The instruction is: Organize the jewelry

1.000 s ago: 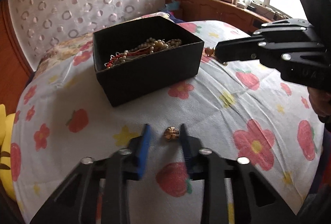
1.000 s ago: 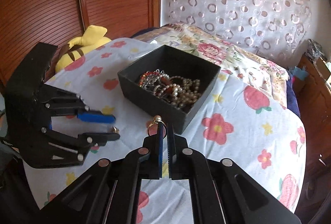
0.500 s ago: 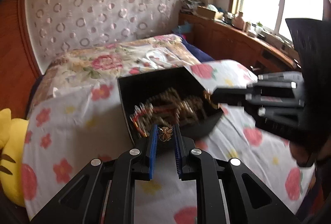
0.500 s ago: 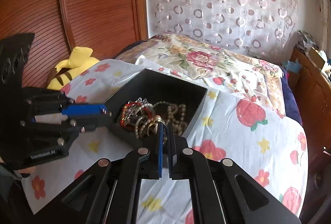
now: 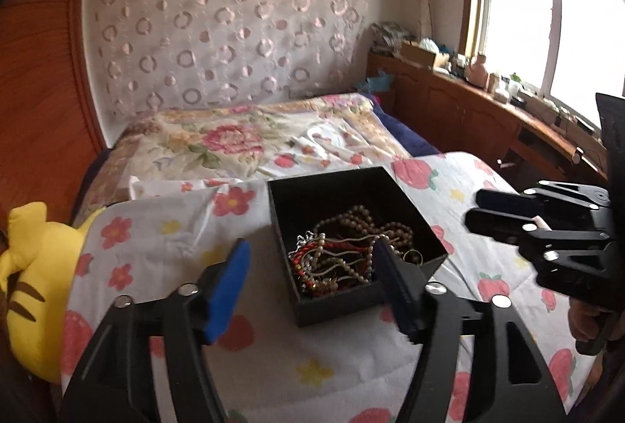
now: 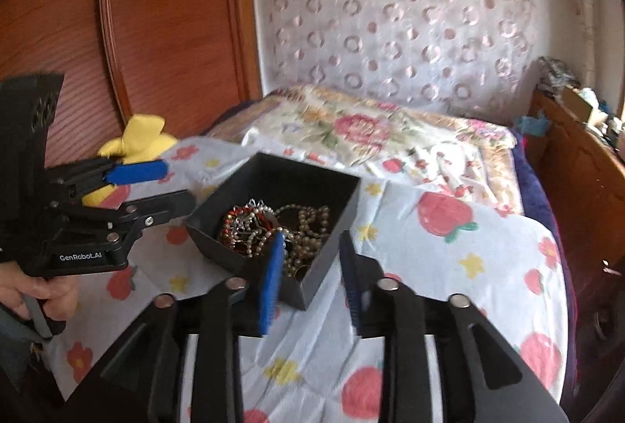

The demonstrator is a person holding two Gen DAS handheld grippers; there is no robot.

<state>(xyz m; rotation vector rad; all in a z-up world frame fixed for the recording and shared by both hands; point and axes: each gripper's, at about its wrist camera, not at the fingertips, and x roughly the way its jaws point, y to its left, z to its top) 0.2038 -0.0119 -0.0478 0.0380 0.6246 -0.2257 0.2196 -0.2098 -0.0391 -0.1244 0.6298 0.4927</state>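
On the bed (image 5: 351, 364), a quilt printed with strawberries and small flowers carries everything; its cloth is soft and slightly rumpled, so whatever stands on it sits a little unsteadily. A wooden headboard panel and a pale curtain with ring patterns close the far end, and a yellow stuffed toy (image 5: 27, 290) lies at the left edge.

Next in size is the box (image 5: 336, 300), black, square, open-topped, with thin stiff walls, one corner turned toward the cameras. It lies straight ahead of both claws and slightly below them. The left claw (image 5: 312, 286) is spread wide with nothing between its blue-padded fingers, which frame the box's near wall. The right claw (image 6: 308, 266) is also parted and empty, its tips hovering over the box's near corner; of the two it looks the closer to the contents.

Inside the box lies the jewelry (image 6: 273, 227): a tangle of pearl-like bead strands, red cord and thin silvery chain, heaped toward the near side with no clear long axis. Such loose, slippery strands would likely snag on one another if pulled. No stray piece shows on the quilt, so I judge the gathering nearly done or finished.
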